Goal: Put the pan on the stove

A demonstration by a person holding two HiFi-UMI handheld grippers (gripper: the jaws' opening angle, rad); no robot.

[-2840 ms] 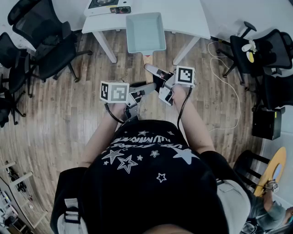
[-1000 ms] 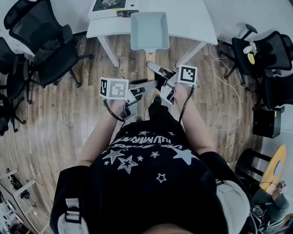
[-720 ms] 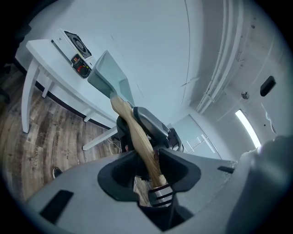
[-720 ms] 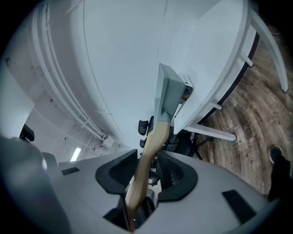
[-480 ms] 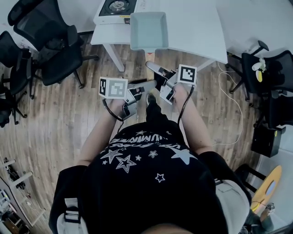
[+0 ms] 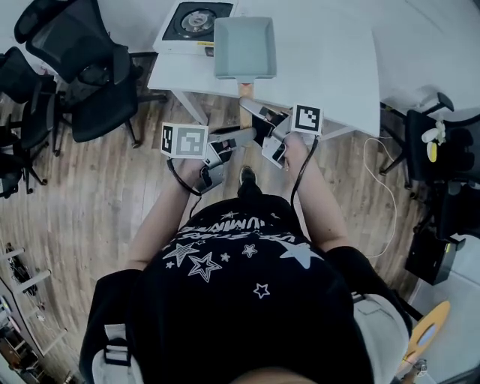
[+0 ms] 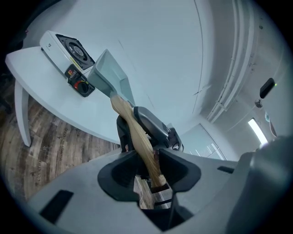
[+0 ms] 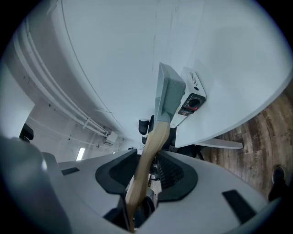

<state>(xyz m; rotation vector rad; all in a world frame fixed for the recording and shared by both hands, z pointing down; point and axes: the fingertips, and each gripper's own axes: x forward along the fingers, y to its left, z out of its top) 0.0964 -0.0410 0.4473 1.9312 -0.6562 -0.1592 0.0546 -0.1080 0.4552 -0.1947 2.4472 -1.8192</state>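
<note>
Over the white surface (image 6: pixel 322 52), the square grey-blue pan (image 6: pixel 244 46) is held out in front of the person. It looks lifted up, not set down. Its wooden handle (image 6: pixel 244 88) points straight back at the person.

Both tools hold that handle. The left gripper (image 6: pixel 247 138) has its jaws partly closed, pinching the very end of the handle. The right gripper (image 6: pixel 255 114) has its jaws partly closed too, squeezing the handle a bit further up, nearer the pan.

The small camping stove (image 6: pixel 196 21) sits at the far left corner of the surface. The pan is just beside it, on its right side, and the pan's left edge seems to reach over the stove's edge. The round burner is off to the left of the pan.

So I think the pan has to slide left, with the handle kept pointing back at the person. The left gripper is on the stove's side.
</note>
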